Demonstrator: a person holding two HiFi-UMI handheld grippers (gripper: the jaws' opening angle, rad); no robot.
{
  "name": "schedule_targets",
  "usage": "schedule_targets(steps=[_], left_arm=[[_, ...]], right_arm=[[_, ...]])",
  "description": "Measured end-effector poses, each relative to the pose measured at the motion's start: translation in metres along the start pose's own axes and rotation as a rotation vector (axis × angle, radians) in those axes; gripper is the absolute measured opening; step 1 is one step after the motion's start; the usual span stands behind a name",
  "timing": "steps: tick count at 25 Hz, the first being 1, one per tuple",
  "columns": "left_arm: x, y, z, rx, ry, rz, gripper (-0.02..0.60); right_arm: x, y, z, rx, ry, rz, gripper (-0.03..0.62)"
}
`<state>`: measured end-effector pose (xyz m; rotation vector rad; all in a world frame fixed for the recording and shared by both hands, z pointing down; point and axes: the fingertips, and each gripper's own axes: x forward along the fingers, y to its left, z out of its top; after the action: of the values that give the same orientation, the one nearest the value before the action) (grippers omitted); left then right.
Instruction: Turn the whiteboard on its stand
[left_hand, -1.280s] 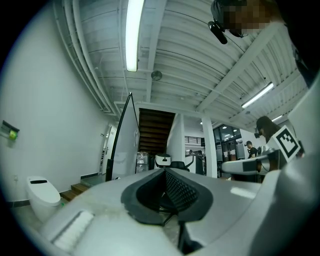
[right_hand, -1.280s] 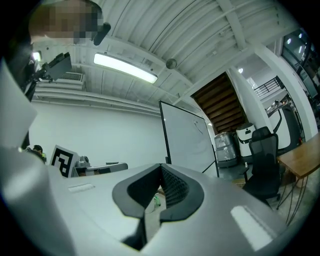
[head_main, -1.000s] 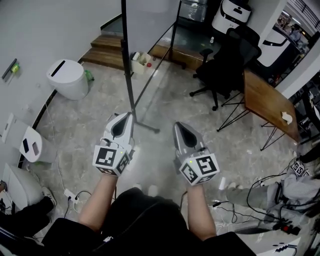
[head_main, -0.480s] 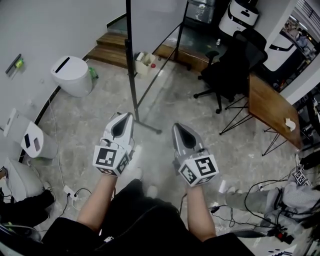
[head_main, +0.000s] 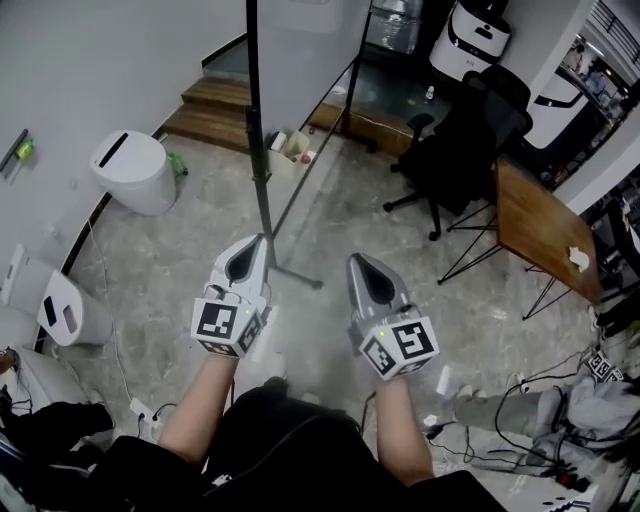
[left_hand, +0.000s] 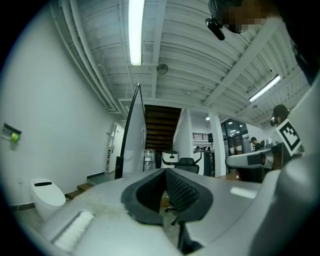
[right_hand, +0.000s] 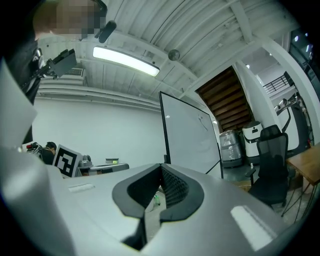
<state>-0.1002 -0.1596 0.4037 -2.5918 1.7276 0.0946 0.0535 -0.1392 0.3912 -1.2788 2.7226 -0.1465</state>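
Observation:
The whiteboard (head_main: 300, 35) stands ahead of me on a black stand, its upright pole (head_main: 257, 150) running down to a foot bar (head_main: 297, 275) on the floor. In the left gripper view the whiteboard (left_hand: 131, 135) shows nearly edge-on; in the right gripper view its white face (right_hand: 190, 140) is turned towards me. My left gripper (head_main: 243, 262) hovers just short of the pole's base, shut and holding nothing. My right gripper (head_main: 367, 272) is level with it to the right, also shut and holding nothing. Neither touches the stand. The left gripper (left_hand: 165, 172) and right gripper (right_hand: 161, 169) pads meet.
A white bin (head_main: 133, 172) stands at the left wall. Wooden steps (head_main: 215, 105) lie behind the board, with a small box of bottles (head_main: 287, 148) beside the pole. A black office chair (head_main: 460, 130) and wooden table (head_main: 535, 220) are at right. Cables (head_main: 500, 430) trail on the floor.
The person has shifted a little on the spot, so the room slides slightly in view. Both grippers keep the same side-by-side pose, shut, with nothing taken.

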Motion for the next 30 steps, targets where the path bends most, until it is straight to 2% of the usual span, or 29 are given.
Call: schedule_targets(steps=[12, 20, 29, 30], left_arm=[[0.055, 0.077, 0.004, -0.019, -0.025, -0.080, 0.002], [0.081, 0.119, -0.007, -0.010, -0.009, -0.067, 0.003], [0.113, 0.144, -0.020, 0.017, 0.023, -0.031, 0.005], [0.116, 0.145, -0.021, 0.020, 0.025, -0.030, 0.023]], right_arm=[[0.079, -0.005, 0.013, -0.047, -0.044, -0.082, 0.006], [0.111, -0.005, 0.003, -0.050, -0.037, -0.094, 0.006], [0.133, -0.022, 0.007, -0.052, -0.032, -0.071, 0.006], [0.133, -0.024, 0.007, -0.051, -0.032, -0.070, 0.005]])
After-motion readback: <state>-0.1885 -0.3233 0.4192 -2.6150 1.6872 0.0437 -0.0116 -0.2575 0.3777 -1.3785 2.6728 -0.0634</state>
